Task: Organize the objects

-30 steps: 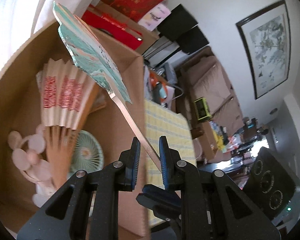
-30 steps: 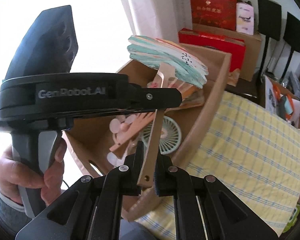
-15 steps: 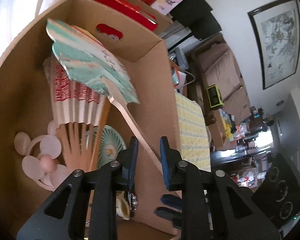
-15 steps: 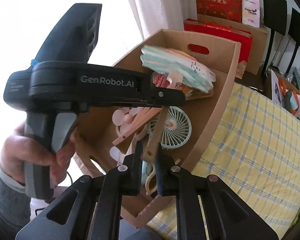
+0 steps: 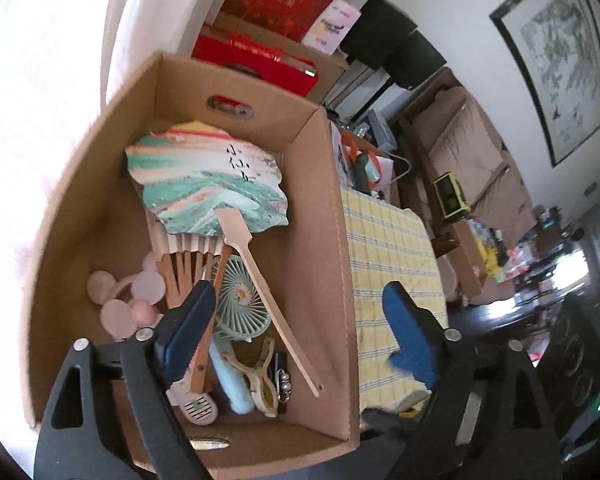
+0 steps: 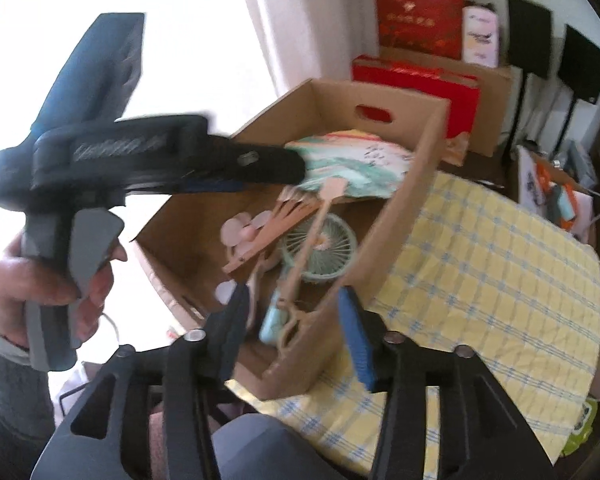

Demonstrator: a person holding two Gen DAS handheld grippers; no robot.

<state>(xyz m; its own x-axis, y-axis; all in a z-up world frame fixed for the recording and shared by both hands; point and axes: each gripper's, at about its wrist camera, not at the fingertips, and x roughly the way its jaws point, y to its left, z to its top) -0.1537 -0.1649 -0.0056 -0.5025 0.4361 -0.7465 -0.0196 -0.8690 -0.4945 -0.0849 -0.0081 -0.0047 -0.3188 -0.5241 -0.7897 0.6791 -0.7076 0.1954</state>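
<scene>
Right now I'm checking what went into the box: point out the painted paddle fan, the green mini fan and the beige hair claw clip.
painted paddle fan (image 5: 204, 184), left wrist view, on its painted face.
green mini fan (image 5: 240, 294), left wrist view, on its daisy hub.
beige hair claw clip (image 5: 256, 376), left wrist view, on its body.

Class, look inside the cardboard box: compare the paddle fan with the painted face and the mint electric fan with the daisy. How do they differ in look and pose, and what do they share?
The paddle fan has a flat, solid face painted in teal and coral swirls; the mint electric fan has a round wire grille with a daisy at its centre. The paddle fan has a long, thin wooden handle, which lies across the electric fan's grille; the electric fan lies beneath. Both lie loose in the cardboard box, held by neither gripper.
</scene>
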